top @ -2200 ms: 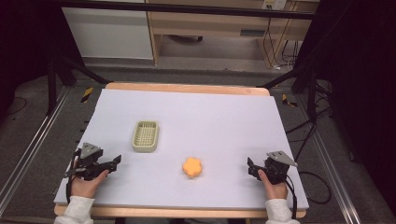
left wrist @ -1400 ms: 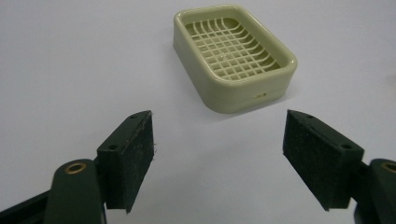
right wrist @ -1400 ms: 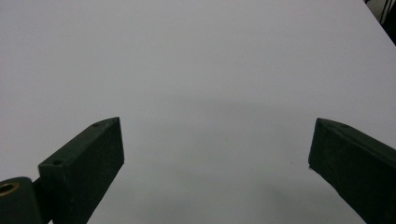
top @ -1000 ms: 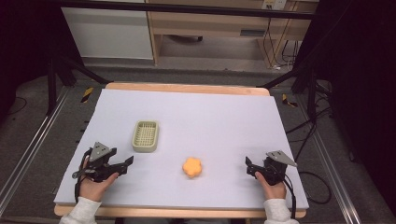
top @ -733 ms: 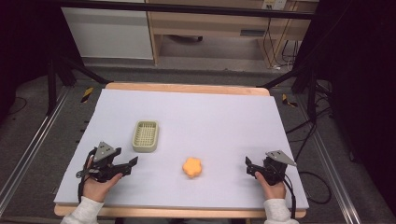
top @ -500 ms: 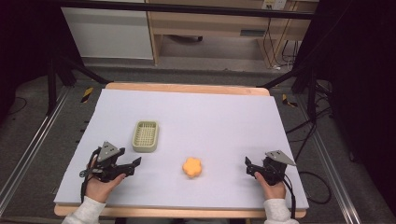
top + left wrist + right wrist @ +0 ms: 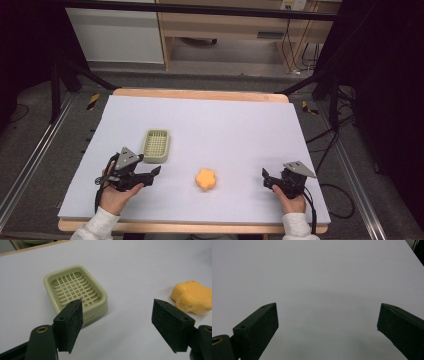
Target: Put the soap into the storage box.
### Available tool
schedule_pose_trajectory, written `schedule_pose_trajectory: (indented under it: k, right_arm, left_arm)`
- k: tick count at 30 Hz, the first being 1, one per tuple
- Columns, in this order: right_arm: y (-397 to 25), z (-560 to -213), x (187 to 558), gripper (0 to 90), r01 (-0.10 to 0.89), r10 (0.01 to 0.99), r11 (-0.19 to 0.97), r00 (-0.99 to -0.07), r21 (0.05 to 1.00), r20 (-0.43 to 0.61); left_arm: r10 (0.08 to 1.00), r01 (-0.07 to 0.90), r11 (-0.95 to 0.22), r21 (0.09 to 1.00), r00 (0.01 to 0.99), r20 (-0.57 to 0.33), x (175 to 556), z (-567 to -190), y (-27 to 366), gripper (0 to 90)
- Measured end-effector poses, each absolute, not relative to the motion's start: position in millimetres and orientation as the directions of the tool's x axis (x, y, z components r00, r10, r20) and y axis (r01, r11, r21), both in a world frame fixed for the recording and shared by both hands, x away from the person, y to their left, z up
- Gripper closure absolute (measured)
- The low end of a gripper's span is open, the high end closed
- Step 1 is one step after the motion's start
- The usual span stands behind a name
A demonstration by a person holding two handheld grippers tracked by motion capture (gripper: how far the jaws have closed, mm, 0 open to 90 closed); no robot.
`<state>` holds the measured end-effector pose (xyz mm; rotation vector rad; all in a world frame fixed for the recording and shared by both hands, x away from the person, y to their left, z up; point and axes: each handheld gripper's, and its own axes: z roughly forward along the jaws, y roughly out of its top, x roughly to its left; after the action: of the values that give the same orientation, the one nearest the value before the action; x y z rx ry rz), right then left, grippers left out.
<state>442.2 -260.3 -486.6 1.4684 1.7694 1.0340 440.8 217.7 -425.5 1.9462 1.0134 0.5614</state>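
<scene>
The left tongs [image 7: 156, 171] hover low over the near left part of the worktop [image 7: 235, 125], held in the person's left hand [image 7: 117, 192], with the jaws pointing toward the middle of the worktop. Their jaws stand wide apart with nothing between them; in the left gripper view the left tongs [image 7: 117, 322] frame a bare patch of the pale surface.

A pale green soap dish [image 7: 156, 145] with a slotted grid floor sits just beyond the left tongs, near them but not touching. In the left gripper view the soap dish [image 7: 75, 291] lies flat behind the left-hand jaw, which covers its near corner; it holds nothing.

An orange, flower-shaped soap [image 7: 205, 179] lies on the worktop between the two hands, nearer the left tongs and clear of the dish. In the left gripper view the soap [image 7: 193, 297] rests just past the right-hand jaw, apart from it; a few dark specks on its side may be dirt, though the view is too soft to be sure.

The right tongs [image 7: 264, 179] rest low at the near right of the worktop, held in the right hand [image 7: 290, 200], well apart from the soap. In the right gripper view the right tongs [image 7: 328, 325] gape wide over bare surface.
</scene>
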Motion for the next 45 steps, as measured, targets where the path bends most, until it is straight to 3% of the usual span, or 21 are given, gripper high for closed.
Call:
schedule_pose_trajectory:
  k: [45]
  right_arm:
    - [-258, -487, 444, 4.8, 0.524, 0.979, 0.101, -0.206, 0.846, 0.01]
  left_arm:
    - [0.699, 0.403, -0.434, 0.806, 0.715, 0.019, 461, -407, 132, 23.1]
